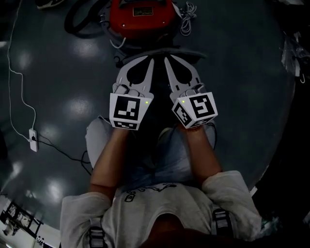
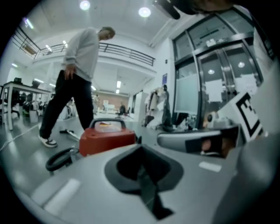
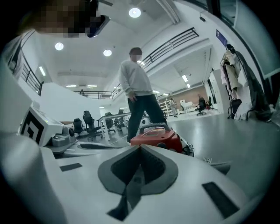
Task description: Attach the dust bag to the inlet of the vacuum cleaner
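Pointing side by side toward the top of the head view, the left gripper [image 1: 147, 62] and right gripper [image 1: 169, 62] each have their jaws pressed together, with nothing between them. 1 red vacuum cleaner [image 1: 140, 13] stands on the grey floor [image 1: 232, 72] just beyond the 2 tips, its black hose [image 1: 77, 22] curled at its left. Both gripper views show a person [image 2: 74, 74] standing behind it.
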Available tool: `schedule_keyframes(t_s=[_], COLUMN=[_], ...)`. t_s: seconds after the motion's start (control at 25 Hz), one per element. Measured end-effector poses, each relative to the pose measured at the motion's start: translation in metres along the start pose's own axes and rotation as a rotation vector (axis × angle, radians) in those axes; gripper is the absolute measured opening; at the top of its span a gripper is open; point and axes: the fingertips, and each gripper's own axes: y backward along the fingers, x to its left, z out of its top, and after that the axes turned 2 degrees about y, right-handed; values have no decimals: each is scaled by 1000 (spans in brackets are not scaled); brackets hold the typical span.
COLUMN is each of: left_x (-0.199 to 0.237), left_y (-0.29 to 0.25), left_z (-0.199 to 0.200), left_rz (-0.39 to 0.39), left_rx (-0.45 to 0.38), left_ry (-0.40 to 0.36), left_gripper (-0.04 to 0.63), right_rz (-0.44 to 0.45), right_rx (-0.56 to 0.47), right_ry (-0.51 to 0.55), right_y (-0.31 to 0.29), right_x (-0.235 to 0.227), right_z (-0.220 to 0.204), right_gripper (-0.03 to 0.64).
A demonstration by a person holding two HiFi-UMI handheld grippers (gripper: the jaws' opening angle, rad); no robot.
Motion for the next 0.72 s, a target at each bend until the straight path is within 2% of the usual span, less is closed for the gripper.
schedule_keyframes(t_s=[0.24,0.72], left_x=[-3,-2], left_y=[-3,7], left_z=[0,3], left_rz=[-3,-12], left_rx=[1,-4], left_ry=[-29,-12], left_gripper=[5,5], right_rz=[-7,-2], right_rx=[-6,-26], right_ry=[60,45], right_y=[-3,3], right_x=[5,13], right_z=[0,8], right_gripper=[12,11])
